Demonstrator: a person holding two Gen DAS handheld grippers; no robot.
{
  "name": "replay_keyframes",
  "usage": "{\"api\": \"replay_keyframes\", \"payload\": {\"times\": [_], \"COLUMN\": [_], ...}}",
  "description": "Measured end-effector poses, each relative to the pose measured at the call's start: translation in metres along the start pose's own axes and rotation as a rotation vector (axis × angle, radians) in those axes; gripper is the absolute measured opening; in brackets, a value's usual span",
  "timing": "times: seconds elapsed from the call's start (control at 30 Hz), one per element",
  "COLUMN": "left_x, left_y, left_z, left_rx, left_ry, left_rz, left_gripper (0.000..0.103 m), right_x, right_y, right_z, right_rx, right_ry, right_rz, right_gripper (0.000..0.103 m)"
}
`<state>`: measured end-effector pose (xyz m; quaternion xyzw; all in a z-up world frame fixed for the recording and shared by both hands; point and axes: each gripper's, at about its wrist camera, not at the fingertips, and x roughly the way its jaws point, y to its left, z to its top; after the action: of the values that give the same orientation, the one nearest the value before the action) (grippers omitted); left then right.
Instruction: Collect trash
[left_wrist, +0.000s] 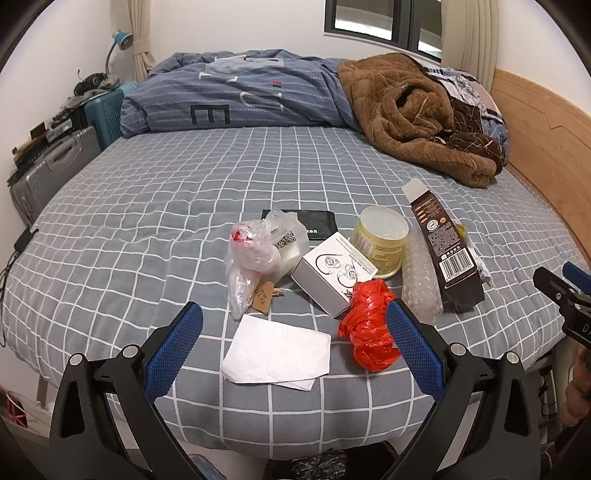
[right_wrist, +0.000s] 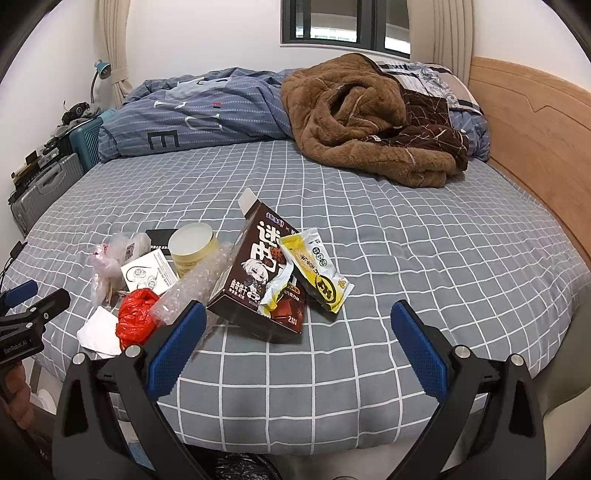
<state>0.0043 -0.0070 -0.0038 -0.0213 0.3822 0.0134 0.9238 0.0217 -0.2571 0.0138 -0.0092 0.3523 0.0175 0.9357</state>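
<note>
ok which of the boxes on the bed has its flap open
The dark brown cookie box with its white end flap raised; the white earphone box is shut.

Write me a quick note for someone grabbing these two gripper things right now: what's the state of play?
Left gripper: open, empty, poised near the white paper and red bag.
Right gripper: open, empty, beside the brown cookie box.
All the trash lies piled on the bed: yellow wrapper, bubble wrap, yellow tub, earphone box.
Nothing is collected yet; everything is left.
</note>
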Motion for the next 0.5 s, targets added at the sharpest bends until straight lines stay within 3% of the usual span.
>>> {"api": "replay_keyframes", "payload": {"times": [0.5], "left_x": [0.0008], "left_y": [0.0000], "left_z": [0.0006], "left_rx": [0.003], "left_ry": [0.002], "left_rz": [0.004], "left_gripper": [0.097], "right_x": [-0.0013], "right_y": [-0.0018], "right_z": [0.0007], "right_rx": [0.003], "right_ry": [-0.002], "right_rz": [0.001], "right_gripper": [0.096]}}
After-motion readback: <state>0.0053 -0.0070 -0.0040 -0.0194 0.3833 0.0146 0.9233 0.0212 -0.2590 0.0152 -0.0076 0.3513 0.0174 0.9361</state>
